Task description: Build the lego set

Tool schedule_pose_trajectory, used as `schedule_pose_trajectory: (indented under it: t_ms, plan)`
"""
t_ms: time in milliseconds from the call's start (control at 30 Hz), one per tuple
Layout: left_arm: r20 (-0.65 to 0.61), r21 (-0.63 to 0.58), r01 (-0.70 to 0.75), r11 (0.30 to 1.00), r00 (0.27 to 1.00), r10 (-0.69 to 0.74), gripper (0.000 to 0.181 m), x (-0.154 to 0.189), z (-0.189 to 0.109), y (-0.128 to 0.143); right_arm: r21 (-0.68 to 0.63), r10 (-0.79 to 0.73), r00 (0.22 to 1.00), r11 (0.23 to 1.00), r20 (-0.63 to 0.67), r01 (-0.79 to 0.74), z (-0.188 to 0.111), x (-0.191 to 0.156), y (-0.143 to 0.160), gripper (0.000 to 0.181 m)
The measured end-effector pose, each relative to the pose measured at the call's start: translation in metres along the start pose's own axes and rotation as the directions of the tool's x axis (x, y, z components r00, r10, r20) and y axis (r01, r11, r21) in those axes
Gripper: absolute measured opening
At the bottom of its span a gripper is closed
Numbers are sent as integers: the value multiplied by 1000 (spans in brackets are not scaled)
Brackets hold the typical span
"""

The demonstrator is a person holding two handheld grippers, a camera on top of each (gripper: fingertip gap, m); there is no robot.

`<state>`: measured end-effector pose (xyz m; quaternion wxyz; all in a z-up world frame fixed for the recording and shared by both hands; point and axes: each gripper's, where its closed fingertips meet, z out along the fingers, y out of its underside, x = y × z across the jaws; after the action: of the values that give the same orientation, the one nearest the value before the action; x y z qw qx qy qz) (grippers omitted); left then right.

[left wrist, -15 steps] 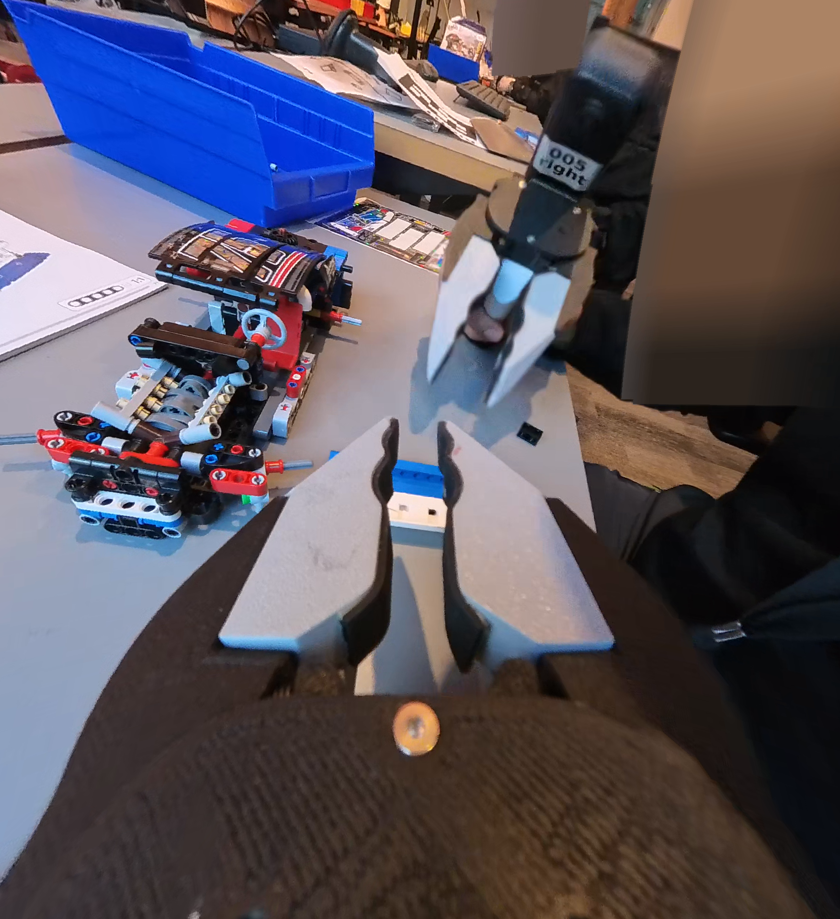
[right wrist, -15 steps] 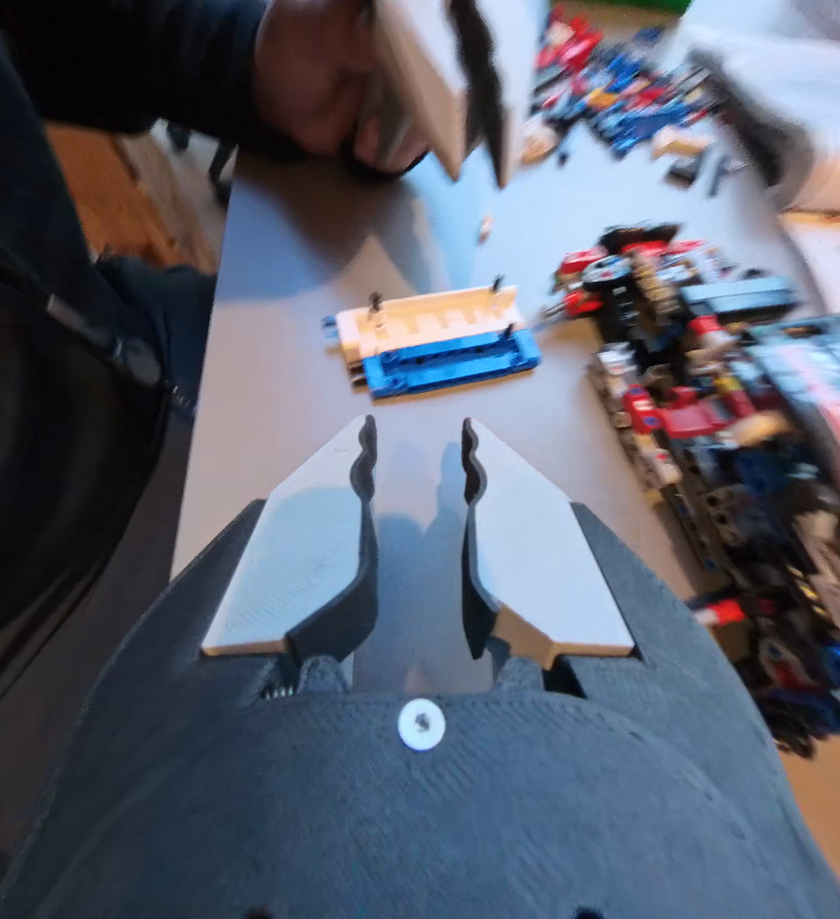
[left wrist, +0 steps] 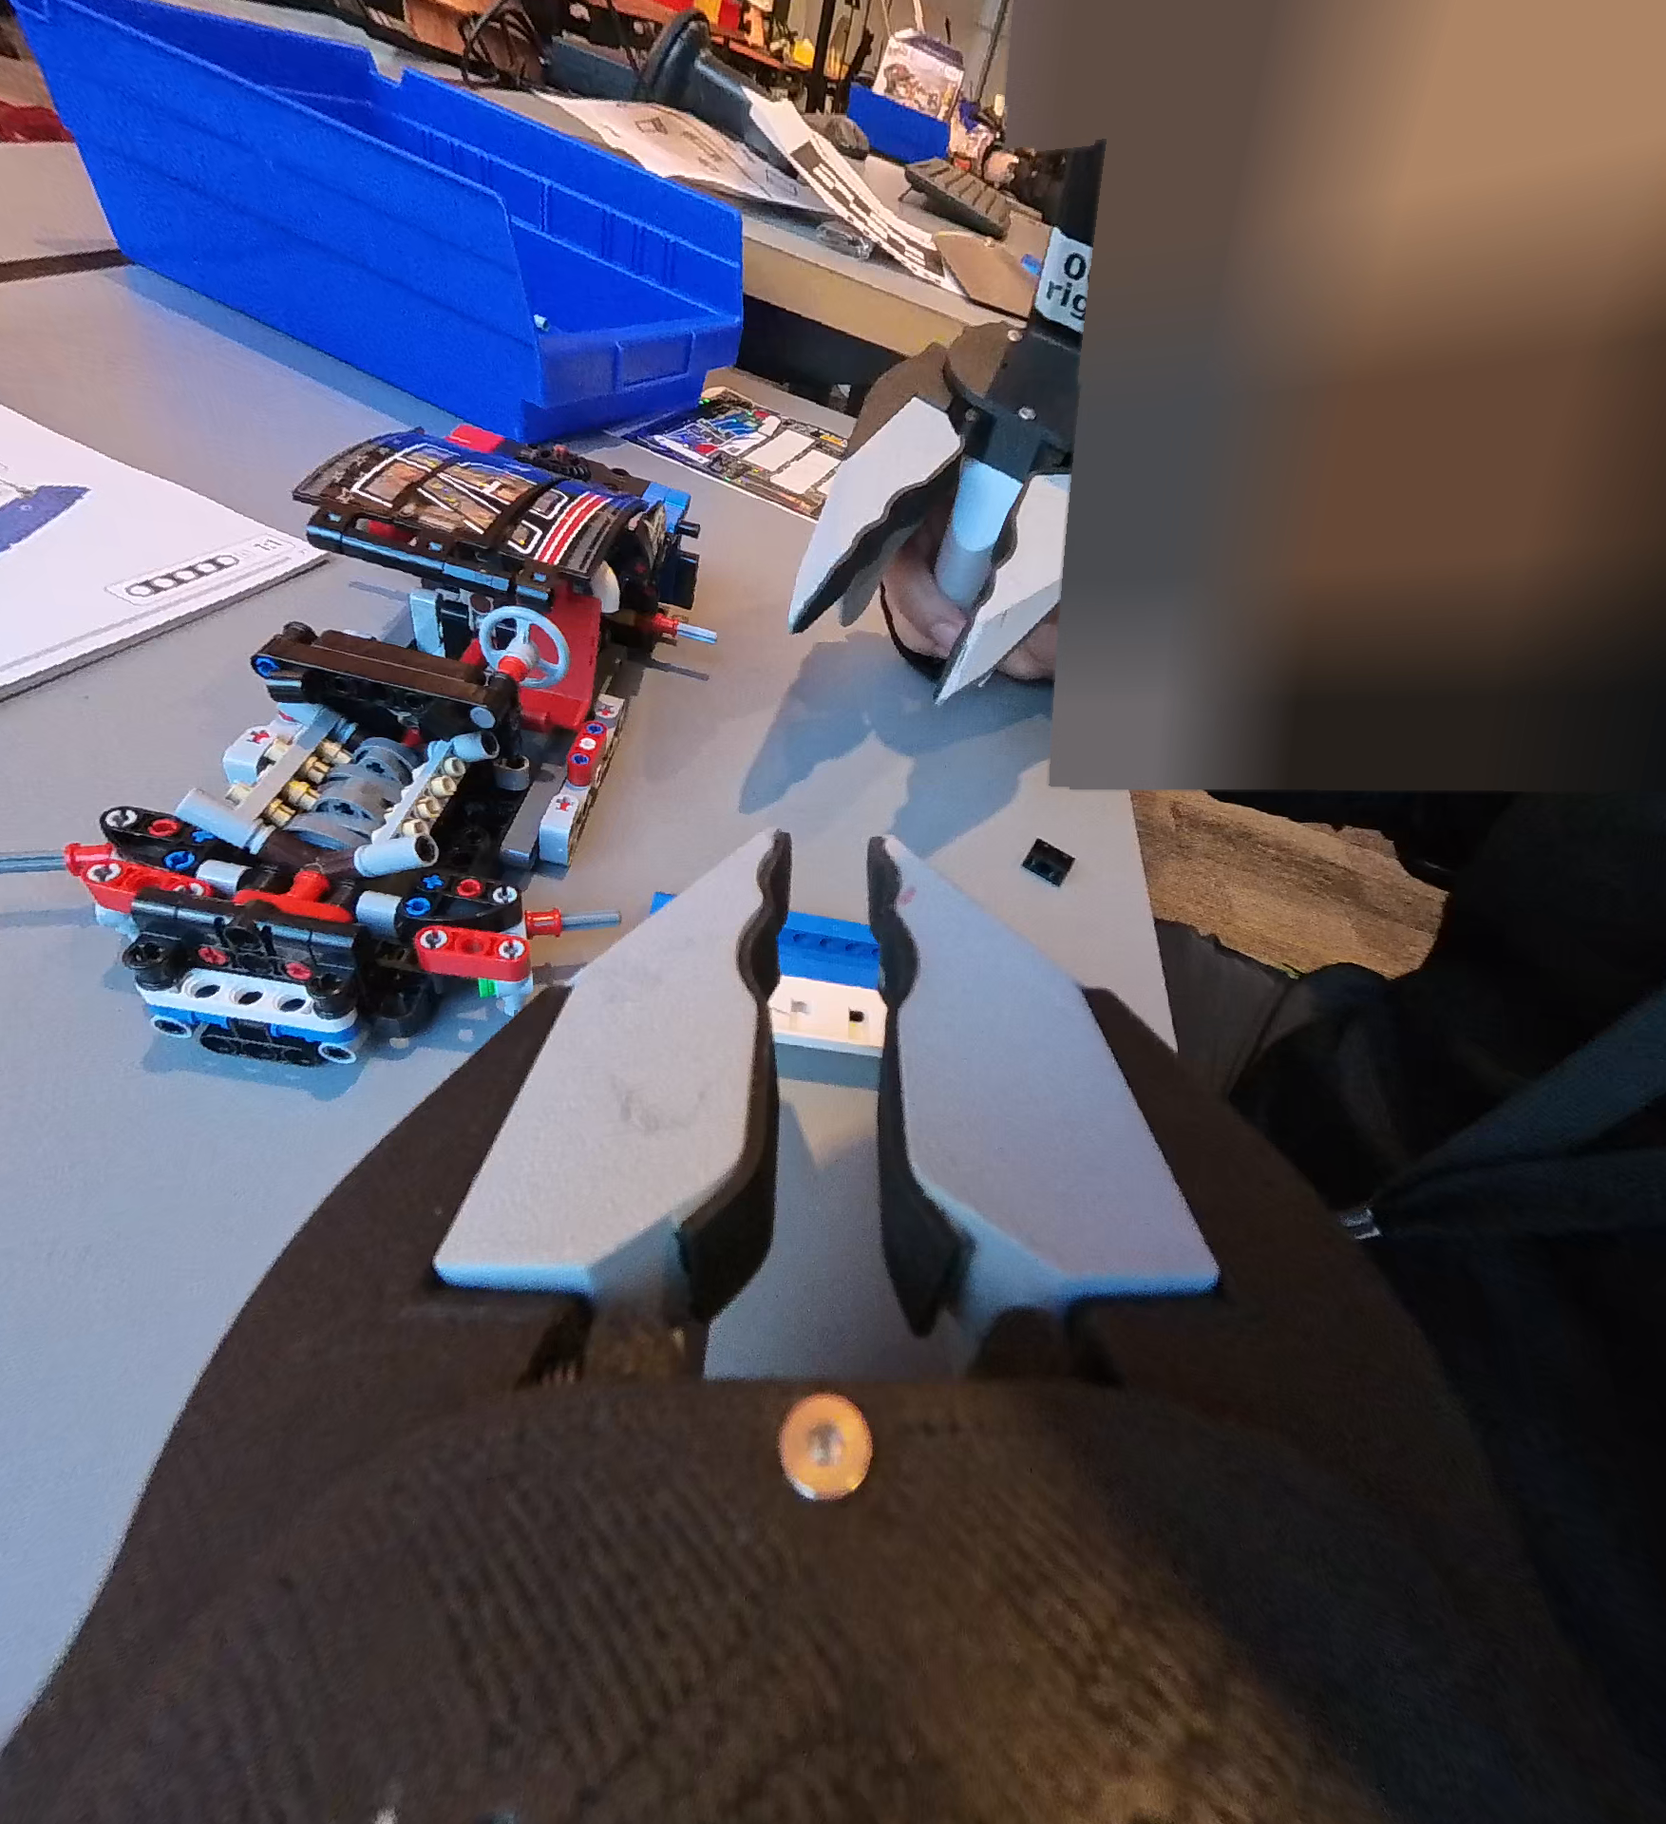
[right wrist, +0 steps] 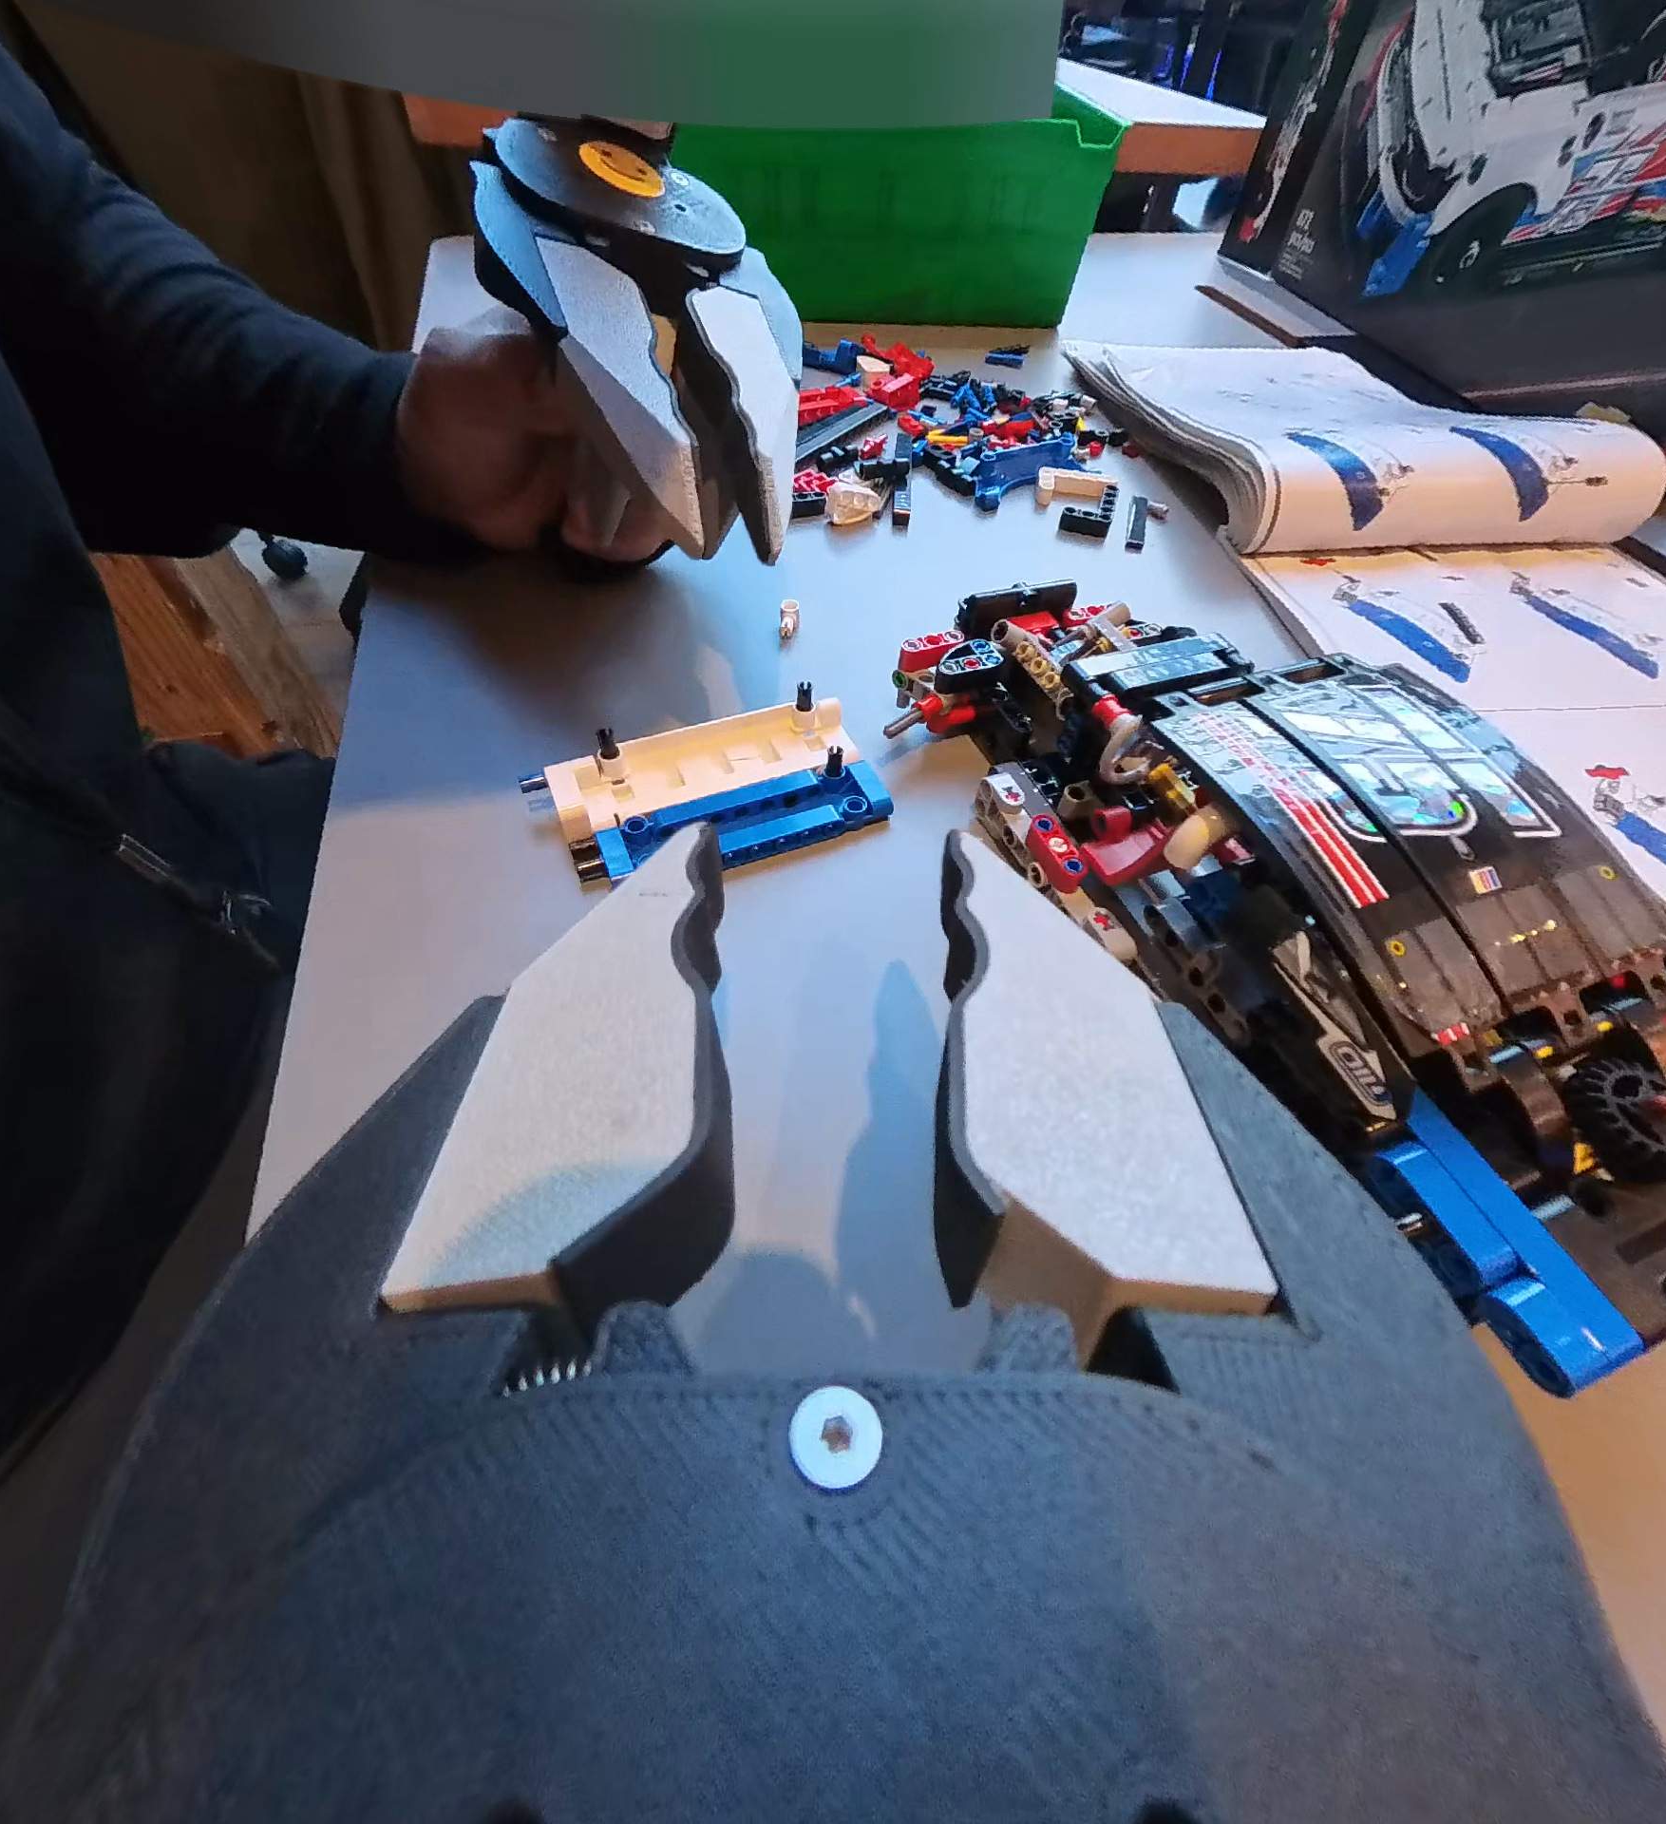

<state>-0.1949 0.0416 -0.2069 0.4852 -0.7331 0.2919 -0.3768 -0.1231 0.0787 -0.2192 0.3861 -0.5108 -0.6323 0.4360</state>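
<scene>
The part-built lego car [left wrist: 395,750] stands on the grey table [left wrist: 119,1184]; it also shows in the right wrist view [right wrist: 1303,888]. A flat white and blue panel assembly [right wrist: 711,780] with black pins lies beside it. In the left wrist view the panel [left wrist: 824,977] shows just beyond my fingertips. My left gripper [left wrist: 827,859] hovers above it, jaws a little apart and empty. My right gripper [right wrist: 829,859] is open wide and empty, just short of the panel. Each gripper shows in the other's view, the right one [left wrist: 869,661] and the left one [right wrist: 740,533].
A blue bin [left wrist: 365,197] and a sticker sheet [left wrist: 760,454] lie behind the car. An instruction booklet [right wrist: 1401,454], loose pieces [right wrist: 957,434], a green bin [right wrist: 908,217] and the set's box [right wrist: 1500,178] stand farther off. A small black piece [left wrist: 1046,859] lies near the table edge. The tips of one gripper are about 9 centimeters away from the tips of the other.
My right gripper's jaws have opened wider, and it has shifted a little so the panel sits closer to its left finger. My left gripper has hardly moved.
</scene>
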Motion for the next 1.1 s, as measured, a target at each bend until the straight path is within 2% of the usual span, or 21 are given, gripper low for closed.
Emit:
schedule_pose_trajectory:
  t_ms: [1100]
  plan:
    - [21, 34, 15, 999, 1000, -16, 12, -4, -4, -4, 19, 4, 999, 1000, -48, -3, -3, 8, -2, 41]
